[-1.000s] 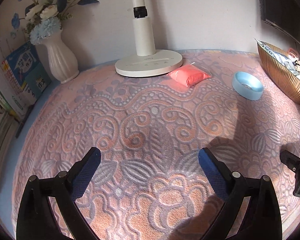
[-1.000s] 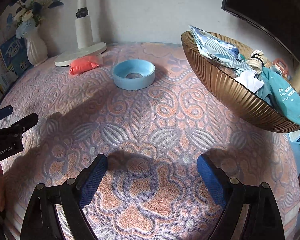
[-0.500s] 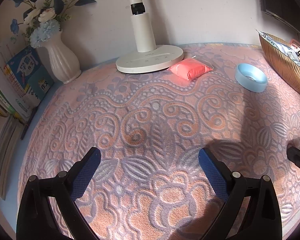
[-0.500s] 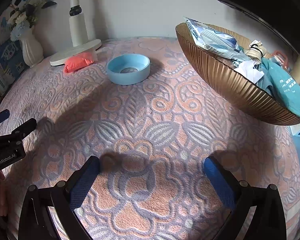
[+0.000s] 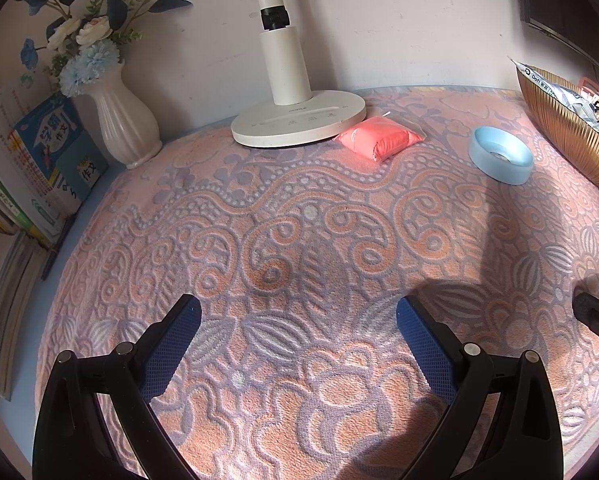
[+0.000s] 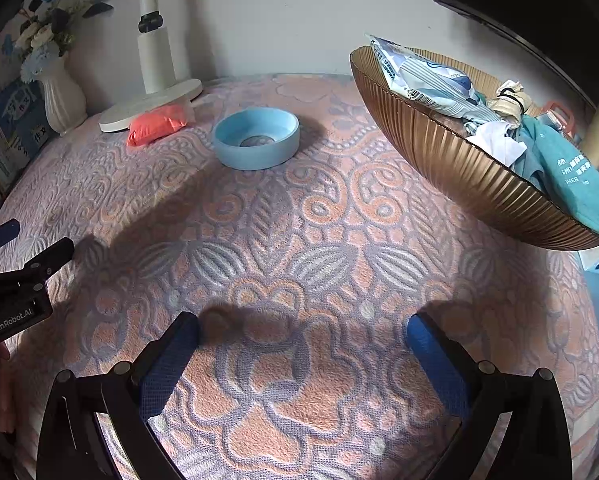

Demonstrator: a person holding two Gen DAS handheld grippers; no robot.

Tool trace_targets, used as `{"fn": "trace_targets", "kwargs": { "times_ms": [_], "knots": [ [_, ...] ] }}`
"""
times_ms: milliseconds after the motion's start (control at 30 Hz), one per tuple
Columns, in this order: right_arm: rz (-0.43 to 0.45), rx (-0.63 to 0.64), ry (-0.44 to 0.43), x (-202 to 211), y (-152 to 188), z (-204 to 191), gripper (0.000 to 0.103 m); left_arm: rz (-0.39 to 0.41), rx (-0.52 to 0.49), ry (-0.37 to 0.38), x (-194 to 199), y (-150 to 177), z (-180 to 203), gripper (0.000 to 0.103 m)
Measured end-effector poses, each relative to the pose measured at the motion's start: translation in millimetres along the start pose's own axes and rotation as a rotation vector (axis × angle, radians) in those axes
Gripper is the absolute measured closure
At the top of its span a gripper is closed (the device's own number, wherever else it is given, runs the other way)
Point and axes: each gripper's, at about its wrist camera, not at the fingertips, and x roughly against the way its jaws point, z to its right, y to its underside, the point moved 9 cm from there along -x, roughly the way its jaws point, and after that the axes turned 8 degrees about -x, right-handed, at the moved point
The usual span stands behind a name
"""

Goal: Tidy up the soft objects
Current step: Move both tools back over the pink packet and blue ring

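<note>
A soft orange-red packet (image 5: 379, 141) lies on the patterned cloth against the lamp base; it also shows in the right wrist view (image 6: 157, 123). A gold ribbed basket (image 6: 459, 164) at the right holds several soft packs and bags; its edge shows in the left wrist view (image 5: 559, 132). My left gripper (image 5: 297, 316) is open and empty, low over the cloth near the front. My right gripper (image 6: 302, 330) is open and empty, low over the cloth, in front of the basket.
A light blue round dish (image 5: 501, 154) sits between packet and basket, also in the right wrist view (image 6: 256, 137). A white lamp base (image 5: 299, 120), a white vase with flowers (image 5: 119, 120) and books (image 5: 39, 168) stand at the back left. A dark screen (image 6: 539, 8) hangs behind the basket.
Both grippers have drawn back a little from the far objects, the left view shifting so the basket sits further right. Both stay open and empty.
</note>
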Motion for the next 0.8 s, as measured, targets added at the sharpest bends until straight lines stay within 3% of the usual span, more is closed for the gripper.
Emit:
{"fn": "trace_targets", "kwargs": {
  "times_ms": [800],
  "knots": [
    [0.001,-0.003,-0.001,0.9,0.4,0.8,0.000,-0.002,-0.005,0.000,0.4,0.4,1.6,0.005]
  ]
}}
